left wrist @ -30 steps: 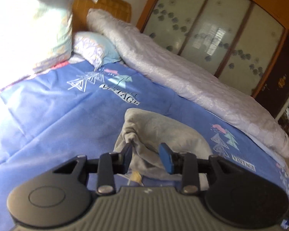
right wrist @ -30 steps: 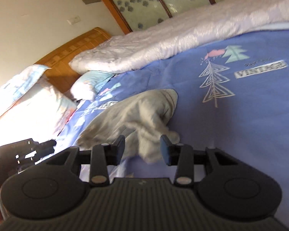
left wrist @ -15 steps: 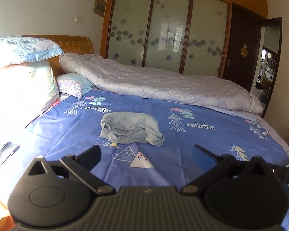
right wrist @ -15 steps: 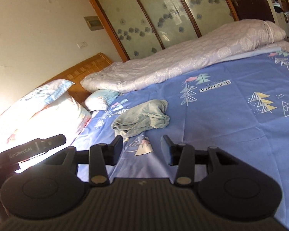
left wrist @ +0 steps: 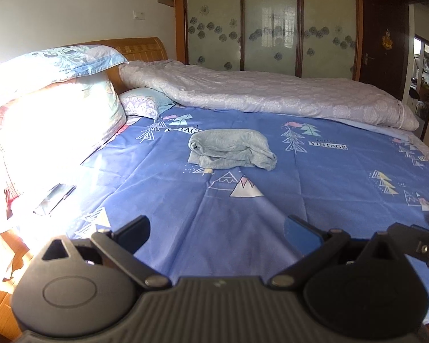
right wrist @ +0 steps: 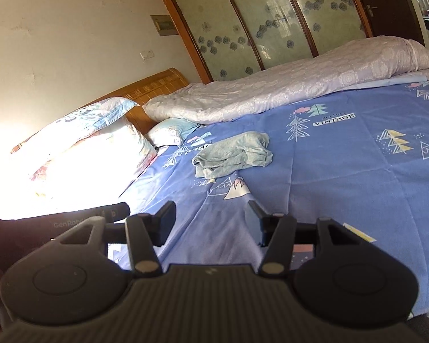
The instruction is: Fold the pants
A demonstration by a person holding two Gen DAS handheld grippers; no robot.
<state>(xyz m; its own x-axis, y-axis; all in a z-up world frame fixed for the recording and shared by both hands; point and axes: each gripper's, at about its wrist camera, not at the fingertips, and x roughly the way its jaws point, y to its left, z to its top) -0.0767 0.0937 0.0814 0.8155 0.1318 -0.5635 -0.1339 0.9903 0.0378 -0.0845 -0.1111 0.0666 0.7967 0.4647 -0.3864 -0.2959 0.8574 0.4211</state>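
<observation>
My left gripper is spread to its full width — the two fingers angle outward, and nothing lies between them. It points forward and somewhat downward. My right gripper has just been opening; its fingers stand apart with nothing between the pads. It also points forward, tilted slightly down. In the right wrist view, the black body of my left gripper shows at the left edge, beside the right one — neither holds anything.
</observation>
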